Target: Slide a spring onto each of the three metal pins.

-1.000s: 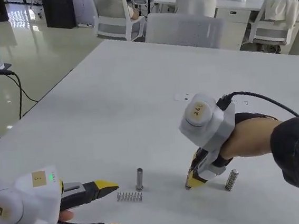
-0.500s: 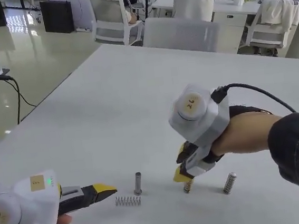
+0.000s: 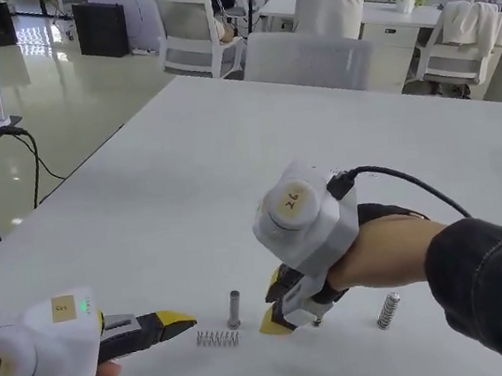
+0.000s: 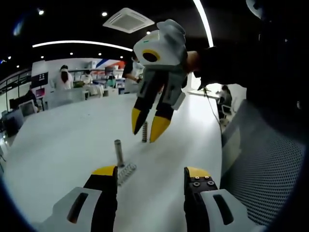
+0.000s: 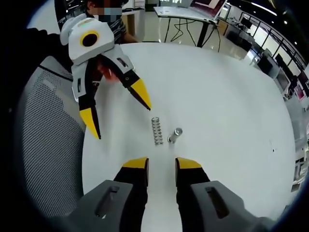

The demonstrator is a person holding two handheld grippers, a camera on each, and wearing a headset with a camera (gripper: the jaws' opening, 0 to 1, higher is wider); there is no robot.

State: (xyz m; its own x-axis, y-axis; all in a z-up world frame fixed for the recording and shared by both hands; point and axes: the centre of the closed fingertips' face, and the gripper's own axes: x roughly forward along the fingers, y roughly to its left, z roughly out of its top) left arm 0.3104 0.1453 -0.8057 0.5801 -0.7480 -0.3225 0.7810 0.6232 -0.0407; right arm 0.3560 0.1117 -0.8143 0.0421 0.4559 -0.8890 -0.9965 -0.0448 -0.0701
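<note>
- Swinging left across the white table (image 3: 188, 176), the right gripper (image 5: 157, 164) has left the spot where its tips rested a second ago. It now hangs just beside the bare pin (image 3: 234, 308).
- We see its jaws narrowly parted with nothing between them. Its own view looks down on the bare pin and the loose spring (image 3: 217, 338), both just ahead of its tips.
- That move has uncovered the second sprung pin (image 4: 144, 131). In the left gripper view it stands upright behind the right gripper's yellow tips.
- We find the first sprung pin (image 3: 388, 310) where it stood before, off to the right near the person's sleeve.
- We read this as two of the three pins done. One pin stands upright without a coil, and one spring lies flat on the table just beside its foot, on the side nearer us. We cannot tell whether the two touch.
- Our left gripper (image 4: 150, 173) has hardly shifted. It sits low at the near left, jaws spread wide and empty, pointing toward the loose spring.
- We judge that the step in hand is fetching that last spring. It is thin and lies flat, so it calls for a fine pinch near one end, leaving the other end free to go over the pin.
- We would watch for a careless nudge, which could topple the bare pin or roll the spring away.
</note>
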